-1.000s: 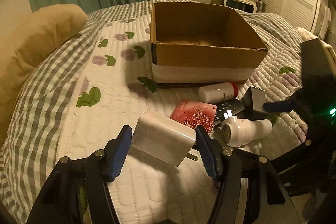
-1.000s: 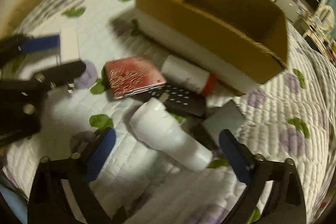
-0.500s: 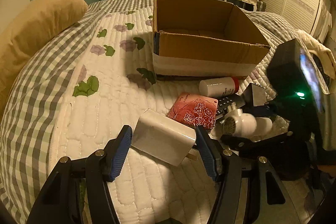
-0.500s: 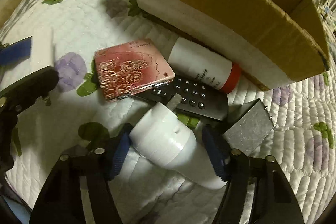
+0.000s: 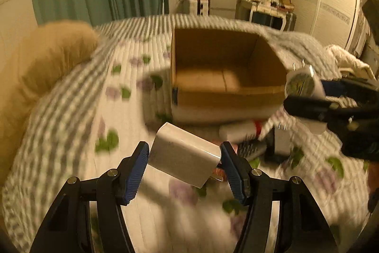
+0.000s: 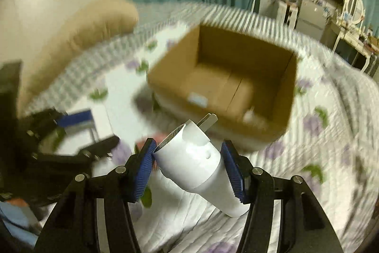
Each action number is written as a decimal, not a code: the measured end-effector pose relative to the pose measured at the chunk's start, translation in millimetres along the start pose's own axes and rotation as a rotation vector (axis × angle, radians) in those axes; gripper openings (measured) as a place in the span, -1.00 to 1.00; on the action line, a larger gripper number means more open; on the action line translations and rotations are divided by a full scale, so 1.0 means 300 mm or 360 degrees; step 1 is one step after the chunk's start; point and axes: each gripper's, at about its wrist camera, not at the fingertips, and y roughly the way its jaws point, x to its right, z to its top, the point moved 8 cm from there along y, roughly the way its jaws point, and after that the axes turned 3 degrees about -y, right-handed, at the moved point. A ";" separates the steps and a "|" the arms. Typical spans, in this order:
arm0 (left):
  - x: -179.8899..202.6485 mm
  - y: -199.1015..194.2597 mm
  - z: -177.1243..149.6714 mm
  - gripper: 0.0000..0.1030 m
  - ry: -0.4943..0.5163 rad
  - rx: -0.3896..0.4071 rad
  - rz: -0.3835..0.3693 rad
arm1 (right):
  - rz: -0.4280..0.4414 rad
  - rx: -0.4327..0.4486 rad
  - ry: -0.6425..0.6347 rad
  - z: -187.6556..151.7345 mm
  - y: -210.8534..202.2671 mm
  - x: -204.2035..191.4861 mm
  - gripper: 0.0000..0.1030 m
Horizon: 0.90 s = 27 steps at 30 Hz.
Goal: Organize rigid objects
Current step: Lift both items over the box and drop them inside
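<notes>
My left gripper is shut on a white square charger and holds it above the quilt, in front of the open cardboard box. My right gripper is shut on a white cylindrical plug adapter, lifted off the bed with its prongs pointing toward the box. In the left wrist view the right gripper carries the adapter level with the box's right front corner. A white bottle with a red cap, a black remote and a grey charger lie before the box.
A tan pillow lies at the left of the bed. The quilt has a checked border and flower print. Something small and white sits in the box. A dresser and mirror stand beyond the bed.
My right gripper closed on the white adapter and lifted it off the bed toward the box. My left gripper, still holding the charger, rose and moved toward the box.
</notes>
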 end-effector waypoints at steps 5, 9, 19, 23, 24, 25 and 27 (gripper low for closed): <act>0.043 -0.021 0.217 0.23 -0.0028 0.0127 -0.0122 | -0.0101 0.0150 -0.0018 0.185 -0.090 0.071 0.10; 0.064 0.012 0.358 0.23 -0.0015 0.0166 -0.0127 | -0.0169 0.0218 -0.0043 0.302 -0.118 0.123 0.10; 0.109 0.292 0.496 0.23 0.0001 0.0005 -0.0079 | -0.0234 0.0153 0.0035 0.403 0.073 0.271 0.10; 0.114 0.417 0.469 0.23 0.0021 -0.0075 -0.0045 | -0.0196 0.0106 0.0076 0.374 0.173 0.309 0.10; 0.115 0.439 0.460 0.23 0.0029 -0.0089 -0.0041 | -0.0190 0.0096 0.0081 0.367 0.192 0.317 0.10; 0.117 0.461 0.454 0.23 0.0042 -0.0098 -0.0045 | -0.0184 0.0086 0.0084 0.359 0.215 0.324 0.10; 0.125 0.486 0.441 0.23 0.0079 -0.0100 -0.0062 | -0.0173 0.0062 0.0090 0.348 0.255 0.336 0.10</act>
